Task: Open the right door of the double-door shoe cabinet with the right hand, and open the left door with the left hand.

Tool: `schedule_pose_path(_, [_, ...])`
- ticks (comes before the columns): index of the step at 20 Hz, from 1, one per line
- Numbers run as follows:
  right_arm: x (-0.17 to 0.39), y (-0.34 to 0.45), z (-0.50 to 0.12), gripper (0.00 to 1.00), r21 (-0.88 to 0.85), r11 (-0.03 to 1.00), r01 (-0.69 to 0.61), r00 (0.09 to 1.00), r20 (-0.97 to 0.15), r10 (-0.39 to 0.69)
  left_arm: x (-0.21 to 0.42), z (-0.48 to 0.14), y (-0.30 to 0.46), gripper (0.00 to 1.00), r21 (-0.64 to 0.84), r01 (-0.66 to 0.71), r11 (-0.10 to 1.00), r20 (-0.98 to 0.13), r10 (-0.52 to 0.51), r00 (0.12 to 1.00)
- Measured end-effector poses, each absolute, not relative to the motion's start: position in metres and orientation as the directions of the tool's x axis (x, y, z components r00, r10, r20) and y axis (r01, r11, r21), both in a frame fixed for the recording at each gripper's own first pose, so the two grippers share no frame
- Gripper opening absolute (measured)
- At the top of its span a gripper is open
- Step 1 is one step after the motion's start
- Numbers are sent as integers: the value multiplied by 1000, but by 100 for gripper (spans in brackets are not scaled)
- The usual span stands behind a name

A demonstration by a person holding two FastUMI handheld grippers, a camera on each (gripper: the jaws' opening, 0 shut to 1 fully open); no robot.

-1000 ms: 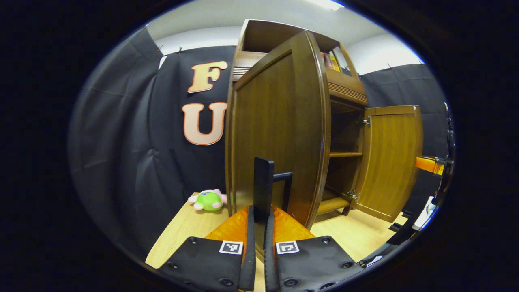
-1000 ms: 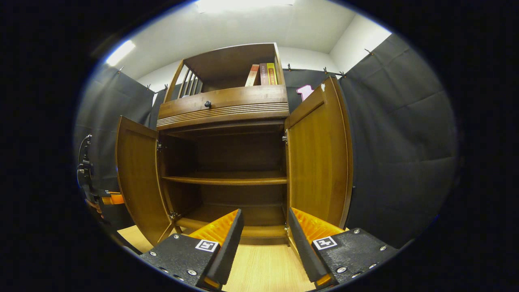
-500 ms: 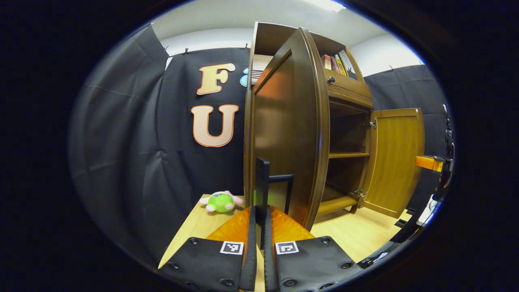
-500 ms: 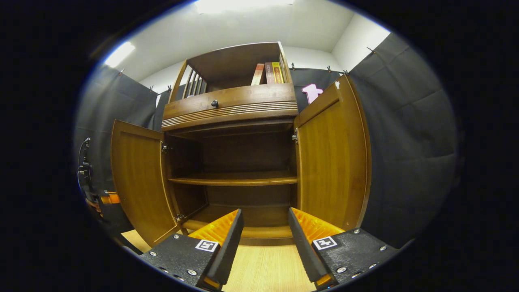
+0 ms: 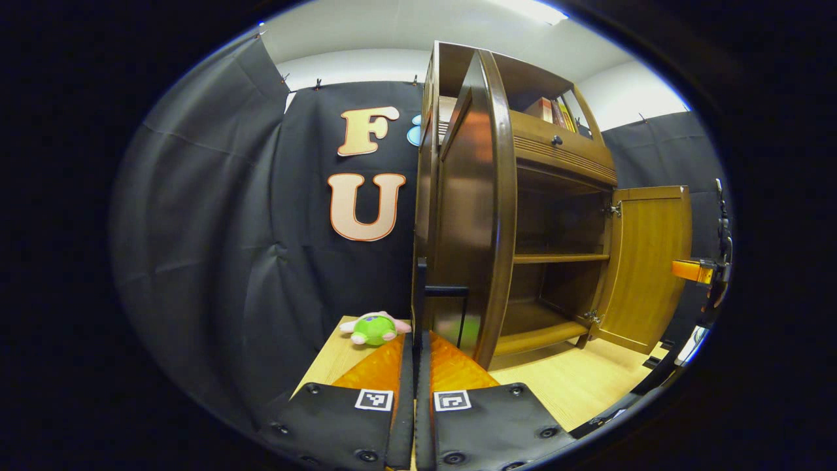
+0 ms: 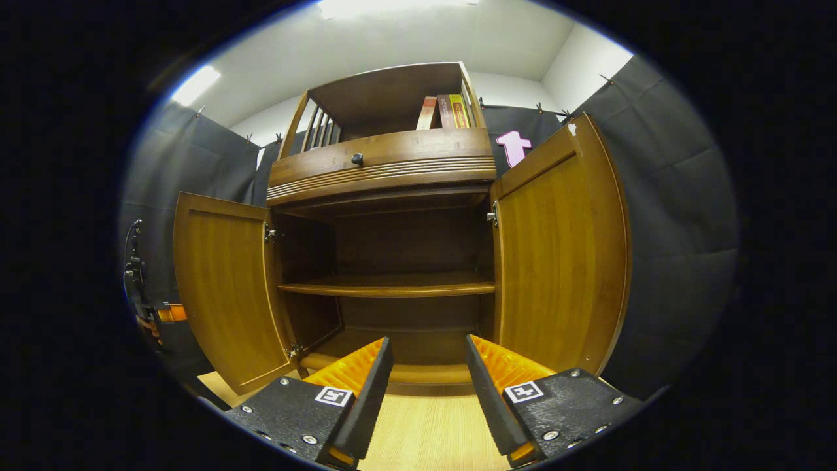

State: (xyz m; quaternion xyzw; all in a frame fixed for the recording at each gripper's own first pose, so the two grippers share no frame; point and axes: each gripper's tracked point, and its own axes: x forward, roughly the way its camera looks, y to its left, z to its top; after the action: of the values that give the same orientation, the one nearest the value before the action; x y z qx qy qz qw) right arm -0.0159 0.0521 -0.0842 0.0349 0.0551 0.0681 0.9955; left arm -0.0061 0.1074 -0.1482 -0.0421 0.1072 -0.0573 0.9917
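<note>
Already both doors of the shoe cabinet (image 6: 386, 261) stand swung out, so the task looks nearly done. In the left gripper view the left door (image 5: 474, 216) is seen almost edge-on, its long axis upright, straight ahead of the left gripper (image 5: 414, 353) and rising just right of its fingertips. Those jaws are closed narrow on the door's dark handle (image 5: 444, 291), a slim bar that stands upright between the fingers. This is the relation that matters: the door lies forward of the jaws and hinges at its far side, so any further swing would carry the handle outward to the left, and letting go calls only for parting the fingers.

From the right gripper view the right door (image 6: 562, 255) hangs open just right of the right gripper (image 6: 425, 360), whose jaws are spread wide and hold nothing, pointing at the bare lower shelf (image 6: 389, 288). Books (image 6: 448, 112) sit in the top compartment. A green plush toy (image 5: 374, 328) lies on the wooden floor (image 5: 575, 386) beside the cabinet.
</note>
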Motion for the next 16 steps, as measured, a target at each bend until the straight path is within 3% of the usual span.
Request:
schedule_pose_path(8, [-7,48,-88,70,94,987,-133,984,-110,143,-26,-135,104,8,-129,120,984,-197,-144,970])
schedule_pose_path(14, [-1,34,-86,70,91,990,-111,985,-120,122,-46,-103,85,8,-102,66,993,-192,-85,978])
schedule_pose_path(16, [0,26,-82,70,88,991,-102,987,-117,112,-46,-93,65,20,-83,89,993,-195,-103,975])
